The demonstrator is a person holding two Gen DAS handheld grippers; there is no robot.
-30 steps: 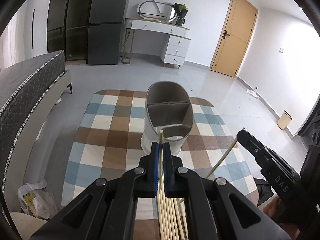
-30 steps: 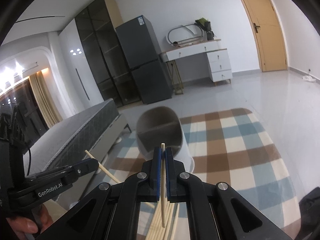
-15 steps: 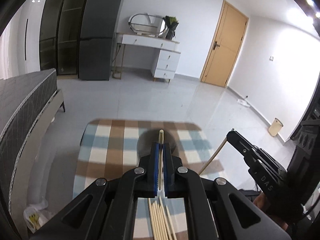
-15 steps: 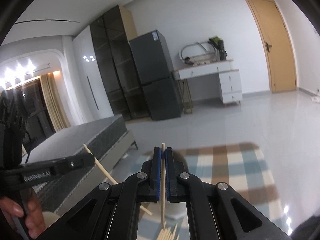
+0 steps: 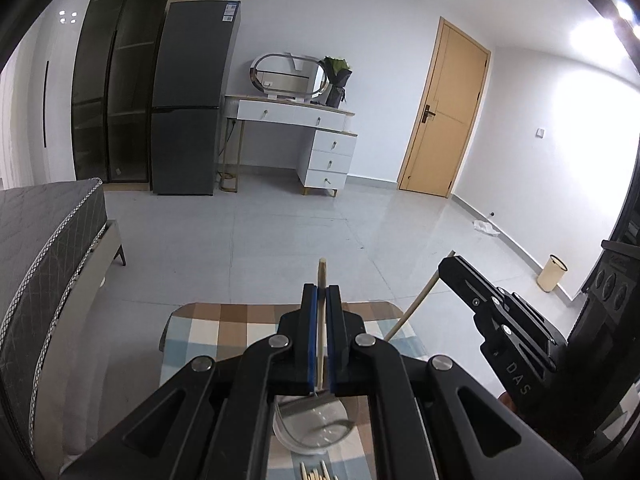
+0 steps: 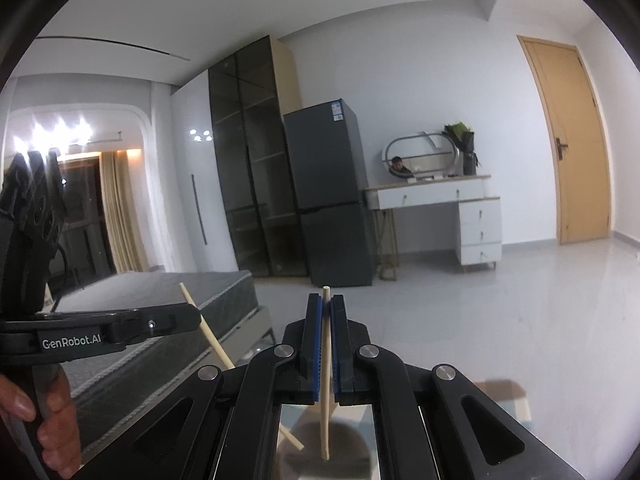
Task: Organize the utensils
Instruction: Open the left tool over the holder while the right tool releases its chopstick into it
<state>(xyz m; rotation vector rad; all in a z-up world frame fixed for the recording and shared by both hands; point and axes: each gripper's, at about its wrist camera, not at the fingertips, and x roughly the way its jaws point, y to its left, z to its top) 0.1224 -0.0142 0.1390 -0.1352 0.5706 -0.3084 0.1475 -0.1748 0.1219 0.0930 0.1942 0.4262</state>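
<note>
Gripping one chopstick each — holder mostly hidden behind closed jaws.

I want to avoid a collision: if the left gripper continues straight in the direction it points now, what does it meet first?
Probably nothing close. The left gripper, shut on a chopstick, points over the far edge of the checked rug toward open grey floor. Depth is unclear, but the floor seems first.

Black fingers, seemingly blue-padded
</note>
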